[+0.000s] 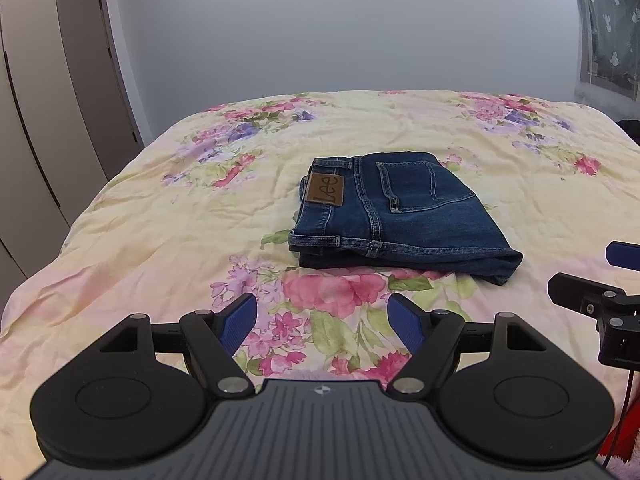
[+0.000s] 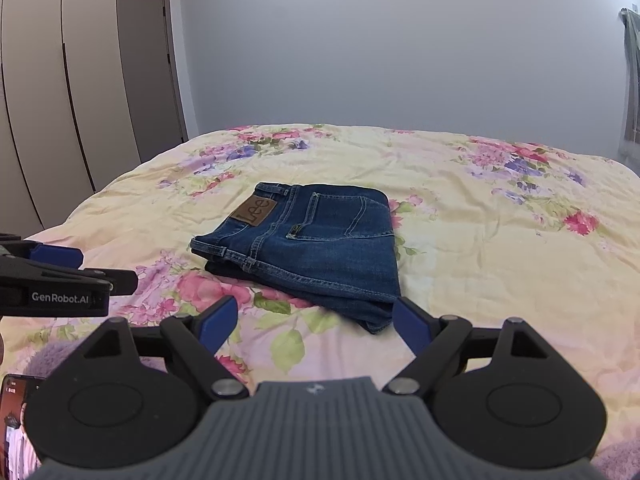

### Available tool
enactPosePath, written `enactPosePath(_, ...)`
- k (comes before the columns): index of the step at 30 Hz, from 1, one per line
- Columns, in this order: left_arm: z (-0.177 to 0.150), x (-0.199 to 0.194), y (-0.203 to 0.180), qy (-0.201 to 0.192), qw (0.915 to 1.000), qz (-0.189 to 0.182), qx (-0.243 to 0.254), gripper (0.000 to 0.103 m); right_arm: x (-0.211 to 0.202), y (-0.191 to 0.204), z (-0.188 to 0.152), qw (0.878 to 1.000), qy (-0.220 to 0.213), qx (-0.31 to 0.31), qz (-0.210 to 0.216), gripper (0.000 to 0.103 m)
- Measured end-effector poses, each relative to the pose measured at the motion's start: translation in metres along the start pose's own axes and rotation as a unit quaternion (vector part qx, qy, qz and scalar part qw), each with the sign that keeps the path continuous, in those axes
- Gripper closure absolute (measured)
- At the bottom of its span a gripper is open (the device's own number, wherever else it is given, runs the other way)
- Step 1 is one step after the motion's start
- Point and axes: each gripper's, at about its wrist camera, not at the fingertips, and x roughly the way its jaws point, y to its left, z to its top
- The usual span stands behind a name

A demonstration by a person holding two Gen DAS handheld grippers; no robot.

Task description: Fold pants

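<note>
Dark blue jeans (image 1: 400, 216) lie folded into a compact stack on the floral bedspread (image 1: 160, 240), back pocket and brown leather patch facing up. They also show in the right wrist view (image 2: 316, 248). My left gripper (image 1: 322, 322) is open and empty, held short of the jeans' near edge. My right gripper (image 2: 314, 326) is open and empty, just short of the stack's near right corner. Each gripper shows at the edge of the other's view: the right one (image 1: 600, 280) and the left one (image 2: 68, 276).
The bed fills most of both views. Wardrobe doors (image 2: 48, 100) and a grey door (image 2: 148, 72) stand at the left. A curtain (image 1: 608, 32) hangs at the far right. A phone screen (image 2: 16, 420) shows at the lower left.
</note>
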Motion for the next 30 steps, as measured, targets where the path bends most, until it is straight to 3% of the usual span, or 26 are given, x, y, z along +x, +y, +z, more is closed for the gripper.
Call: enactPosePath(30, 0.0007, -0.0034, -0.0035, 0.000, 1.0000, -0.001, 0.001, 0.016, -0.0012, -0.0003, -0.0009, 1.000, 0.001, -0.001, -0.002, 0.022)
